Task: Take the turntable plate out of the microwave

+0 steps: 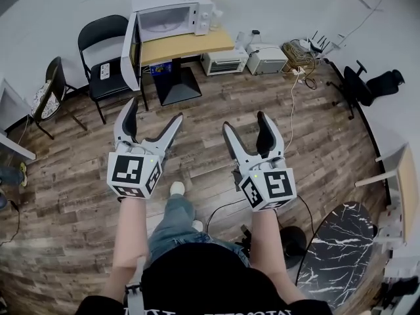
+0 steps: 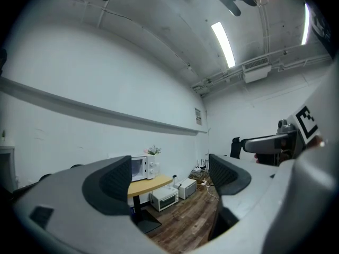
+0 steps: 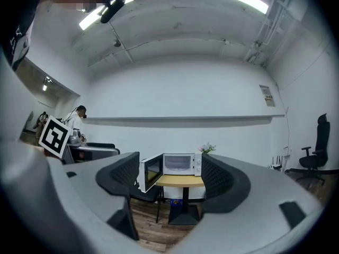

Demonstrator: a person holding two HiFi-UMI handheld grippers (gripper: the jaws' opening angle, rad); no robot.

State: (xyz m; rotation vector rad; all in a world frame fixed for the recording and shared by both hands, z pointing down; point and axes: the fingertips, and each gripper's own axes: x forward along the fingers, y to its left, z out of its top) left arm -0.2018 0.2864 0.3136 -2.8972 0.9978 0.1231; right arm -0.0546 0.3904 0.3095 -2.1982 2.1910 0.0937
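Open microwave (image 1: 172, 17) on the yellow table (image 1: 197, 44); turntable plate not discernible.
The white microwave stands with its door (image 1: 131, 51) swung fully out to the left, exposing a pale cavity. From this far off, no view resolves the turntable plate inside it. A black folding chair (image 1: 105, 51) stands just beside the door. The left gripper (image 1: 155, 110) and right gripper (image 1: 245, 121) are held side by side over the wood floor (image 1: 197, 120), well apart from the table. Both have their jaws spread wide, with nothing between the pads.
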